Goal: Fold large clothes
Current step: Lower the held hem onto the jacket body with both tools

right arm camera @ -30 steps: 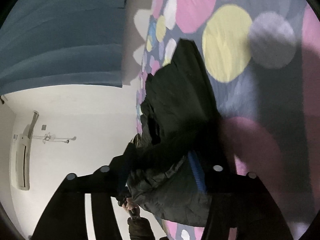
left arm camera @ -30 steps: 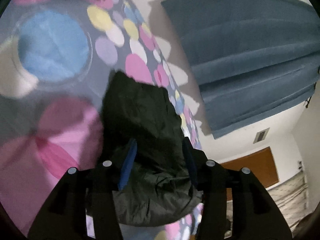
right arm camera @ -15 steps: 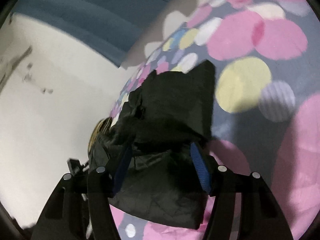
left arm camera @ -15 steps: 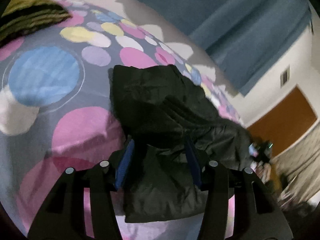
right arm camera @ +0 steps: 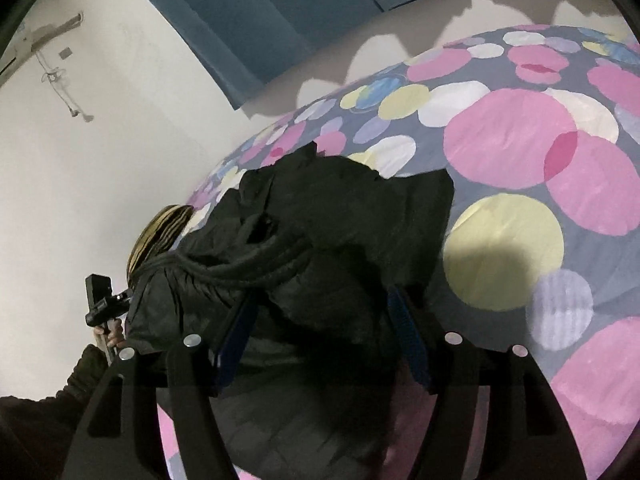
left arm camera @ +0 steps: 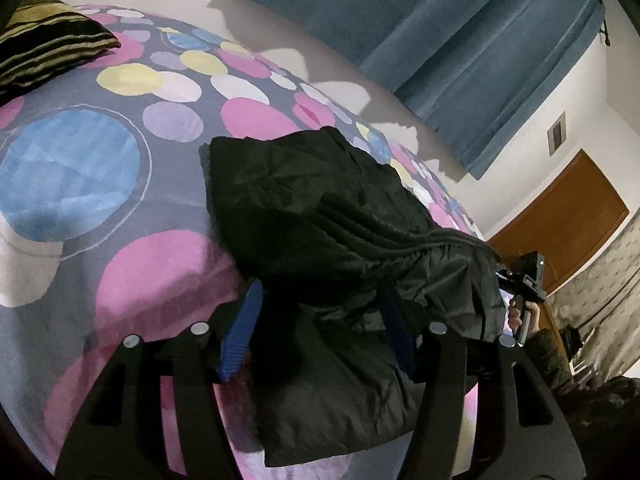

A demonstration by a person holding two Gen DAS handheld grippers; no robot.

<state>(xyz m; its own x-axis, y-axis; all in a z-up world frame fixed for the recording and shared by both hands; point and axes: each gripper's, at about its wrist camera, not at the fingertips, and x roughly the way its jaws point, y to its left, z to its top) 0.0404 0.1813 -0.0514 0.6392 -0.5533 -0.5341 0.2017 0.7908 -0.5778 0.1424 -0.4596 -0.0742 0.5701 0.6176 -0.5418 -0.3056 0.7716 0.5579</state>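
Black jacket (left arm camera: 320, 216) lies bunched on the spotted bed cover (left arm camera: 72, 168), stretching ahead of both sets of jaws. Left gripper (left arm camera: 320, 320): jaws opening, jacket fabric between the blue pads (left arm camera: 240, 320), left pad clear of it. Right gripper (right arm camera: 320, 328): jaws opening too, jacket between them, grip not clear. No writing or labels readable anywhere on the fabric.

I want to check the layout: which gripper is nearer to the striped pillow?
Left. The left gripper is at the jacket's end toward the striped pillow; the right gripper is at the far end, jacket between.
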